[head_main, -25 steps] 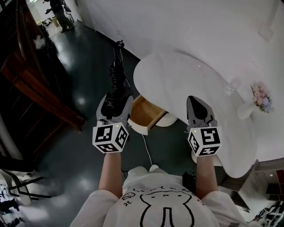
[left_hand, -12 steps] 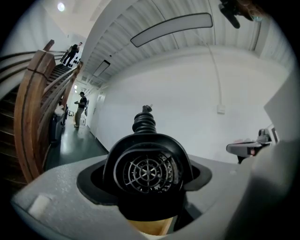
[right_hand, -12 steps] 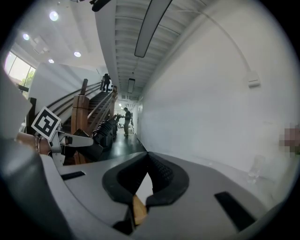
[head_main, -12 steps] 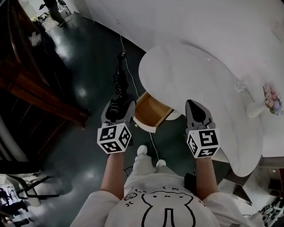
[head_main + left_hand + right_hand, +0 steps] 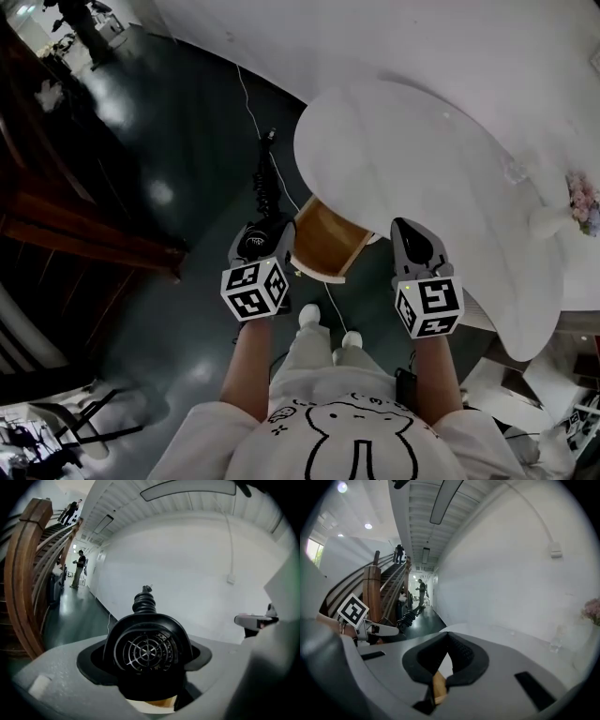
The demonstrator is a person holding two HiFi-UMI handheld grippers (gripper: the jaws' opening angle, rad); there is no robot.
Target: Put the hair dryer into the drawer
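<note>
Hair dryer (image 5: 149, 653) in left tongs (image 5: 266, 242), near drawer (image 5: 330, 242)

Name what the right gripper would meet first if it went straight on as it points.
Most likely the table: its white top lies just beyond the right gripper and its shut tips, though depth is unclear.

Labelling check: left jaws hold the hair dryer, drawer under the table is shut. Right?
No. The drawer is open, pulled out from under the table; the head view shows it. The left gripper does hold the hair dryer in its jaws.
</note>
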